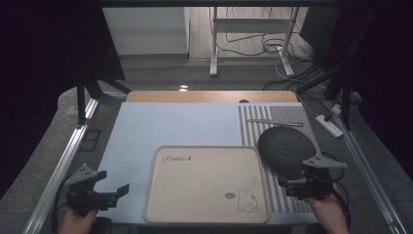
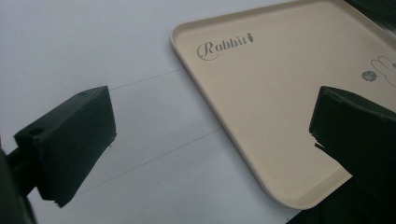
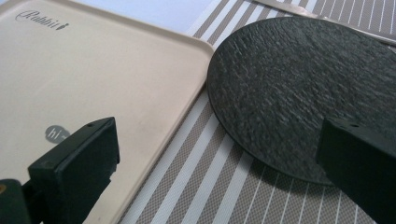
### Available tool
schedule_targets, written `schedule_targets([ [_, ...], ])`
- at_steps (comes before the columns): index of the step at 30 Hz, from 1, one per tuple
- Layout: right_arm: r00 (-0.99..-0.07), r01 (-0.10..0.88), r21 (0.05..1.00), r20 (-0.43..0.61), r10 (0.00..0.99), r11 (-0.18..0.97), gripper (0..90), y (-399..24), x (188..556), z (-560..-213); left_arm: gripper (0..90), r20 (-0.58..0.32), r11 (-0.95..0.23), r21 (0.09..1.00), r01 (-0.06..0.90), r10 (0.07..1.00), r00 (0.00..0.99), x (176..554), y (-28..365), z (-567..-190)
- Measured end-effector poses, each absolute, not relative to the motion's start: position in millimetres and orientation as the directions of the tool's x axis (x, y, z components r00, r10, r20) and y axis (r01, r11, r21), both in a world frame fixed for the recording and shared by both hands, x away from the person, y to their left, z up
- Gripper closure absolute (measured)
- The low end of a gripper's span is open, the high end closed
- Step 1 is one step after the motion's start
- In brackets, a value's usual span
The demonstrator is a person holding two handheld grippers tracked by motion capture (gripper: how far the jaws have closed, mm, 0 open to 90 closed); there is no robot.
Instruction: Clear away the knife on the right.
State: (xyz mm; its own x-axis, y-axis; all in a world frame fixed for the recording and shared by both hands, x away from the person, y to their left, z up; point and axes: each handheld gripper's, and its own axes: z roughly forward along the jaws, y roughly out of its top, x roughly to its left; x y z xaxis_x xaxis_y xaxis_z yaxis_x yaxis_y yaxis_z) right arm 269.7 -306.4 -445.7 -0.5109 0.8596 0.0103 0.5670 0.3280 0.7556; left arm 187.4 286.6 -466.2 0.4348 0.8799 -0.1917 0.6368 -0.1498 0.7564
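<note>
Dark plate [image 1: 286, 148] on striped mat [image 1: 272, 117], just right of empty tray [image 1: 204, 183]. Right gripper [image 1: 304, 183] at plate's near edge, jaws apart, nothing held. Left gripper [image 1: 111, 191] idle, jaws apart. Likely next: pinch rim squarely, lift level.

Dark round plate [image 1: 286, 150] beside beige tray [image 1: 160, 204].

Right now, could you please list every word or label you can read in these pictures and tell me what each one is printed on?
"Rabbit", in script with a small carrot after it: on the beige tray, near one corner.
"hi~", partly cut off by a jaw: in a small grey speech bubble on the tray, beside the rabbit drawing.
The dark round plate and striped placemat carry no text.
</note>
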Motion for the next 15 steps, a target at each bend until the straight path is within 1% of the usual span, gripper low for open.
schedule_targets([
  [15,-0.491,0.577,0.752,0.008,0.871,0.318,0.1,-309,298,-451,0.4,-0.187,-0.157,0.753,0.639,0.880,0.437,188,286,-466],
])
